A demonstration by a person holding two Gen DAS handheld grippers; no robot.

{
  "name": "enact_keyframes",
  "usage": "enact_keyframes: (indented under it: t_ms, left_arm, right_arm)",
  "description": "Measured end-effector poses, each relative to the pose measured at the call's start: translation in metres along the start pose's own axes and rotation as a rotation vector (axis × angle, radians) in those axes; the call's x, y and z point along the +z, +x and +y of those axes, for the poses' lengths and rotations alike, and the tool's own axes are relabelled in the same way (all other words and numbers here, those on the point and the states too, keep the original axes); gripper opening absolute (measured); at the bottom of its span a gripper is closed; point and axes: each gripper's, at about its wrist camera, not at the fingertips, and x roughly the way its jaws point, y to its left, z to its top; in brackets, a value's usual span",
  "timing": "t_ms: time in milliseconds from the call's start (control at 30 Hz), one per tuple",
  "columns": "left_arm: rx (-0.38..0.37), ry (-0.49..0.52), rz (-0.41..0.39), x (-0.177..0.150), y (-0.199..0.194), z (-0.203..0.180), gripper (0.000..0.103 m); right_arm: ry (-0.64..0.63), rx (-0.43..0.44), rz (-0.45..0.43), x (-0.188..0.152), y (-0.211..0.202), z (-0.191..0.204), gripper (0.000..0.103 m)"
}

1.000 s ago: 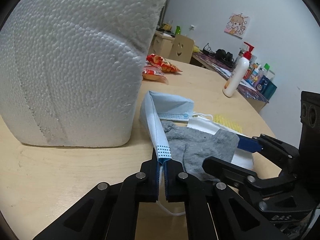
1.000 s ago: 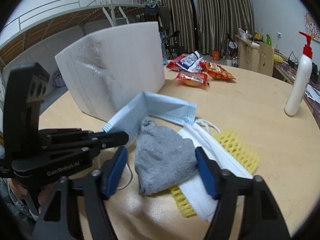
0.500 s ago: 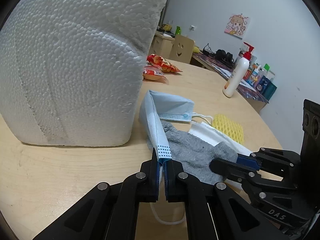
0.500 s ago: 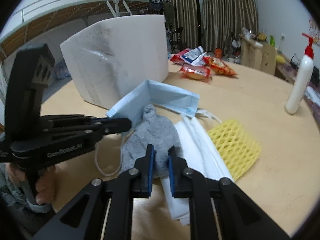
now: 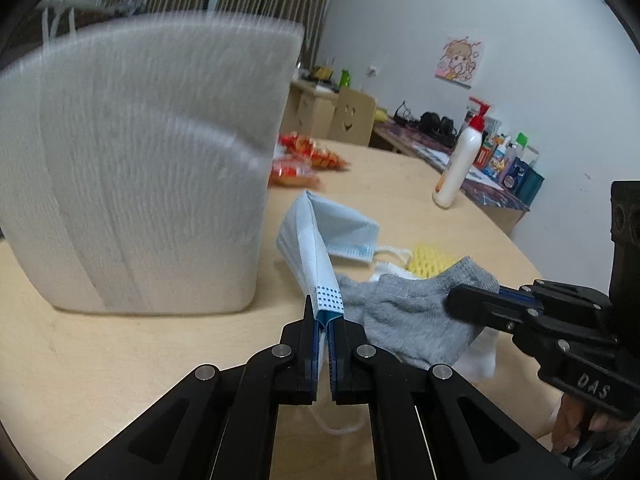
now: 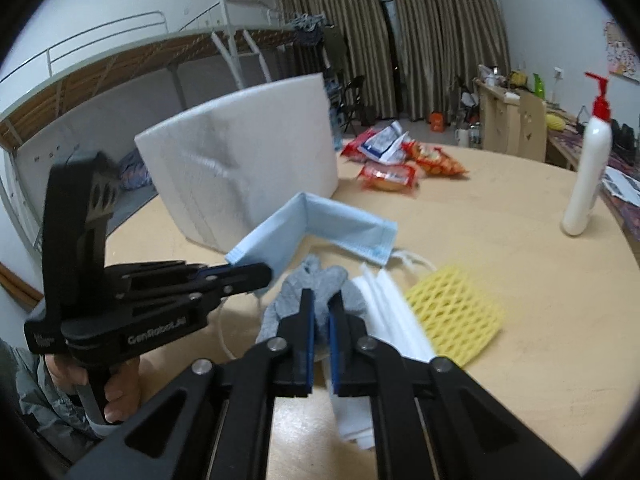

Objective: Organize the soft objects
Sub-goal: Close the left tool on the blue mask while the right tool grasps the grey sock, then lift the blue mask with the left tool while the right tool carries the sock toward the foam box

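We see a pale wooden table (image 6: 500, 240) filling the lower half of both views. The biggest thing on it is a white foam block (image 5: 140, 168), which takes up the left and centre of the left wrist view and stands upright in the upper middle of the right wrist view.

Next in size is a blue face mask (image 6: 320, 224), bent into an angle just in front of the block. Our left gripper (image 5: 323, 322), at bottom centre of its own view, has its jaws pressed together on the near end of that mask, which rises from the pinch towards the middle of the frame.

A grey sock (image 5: 408, 320) lies to the right of the mask, lower right of centre in the left wrist view. Our right gripper (image 6: 321, 320), bottom centre in its view, is clamped on the sock, with grey cloth bunched between the blue pads.

Beneath and to the right of the sock in the right wrist view we see a folded white cloth (image 6: 392, 308), and touching its right side a yellow foam net (image 6: 456, 316).

Farther back stand a white pump bottle (image 6: 588, 184) at the right edge and a few red snack packets (image 6: 400, 160) in the upper middle.
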Motion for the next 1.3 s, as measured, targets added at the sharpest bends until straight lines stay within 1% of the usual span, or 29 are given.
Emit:
enact_keyframes:
  t_ms: [133,233,433,667,1000,1133,1233,1300]
  left_arm:
    - [-0.025,0.017,-0.039,0.009,-0.018,-0.006,0.004]
    - [-0.008,0.043,-0.068,0.012,-0.031,-0.012,0.004]
    - [-0.002,0.052,-0.108,0.02,-0.05,-0.015,0.004]
    - [0.019,0.084,-0.173,0.029,-0.077,-0.023,0.004]
    - [0.048,0.123,-0.239,0.041,-0.106,-0.031,0.004]
    - [0.053,0.136,-0.261,0.044,-0.119,-0.032,0.004]
    - [0.06,0.142,-0.28,0.044,-0.128,-0.033,0.004]
    - [0.065,0.15,-0.288,0.044,-0.132,-0.034,0.004]
  right_arm:
    - [0.019,-0.014,-0.037,0.006,-0.012,-0.003,0.009]
    - [0.028,-0.019,-0.073,0.009,-0.023,-0.003,0.009]
    - [0.031,-0.025,-0.145,0.02,-0.046,-0.002,0.009]
    - [0.037,-0.045,-0.208,0.03,-0.063,-0.004,0.009]
    - [0.03,-0.054,-0.314,0.045,-0.085,-0.001,0.009]
    - [0.016,-0.067,-0.34,0.048,-0.091,0.0,0.009]
    - [0.022,-0.054,-0.363,0.05,-0.096,0.001,0.009]
    - [0.013,-0.062,-0.371,0.051,-0.097,0.002,0.009]
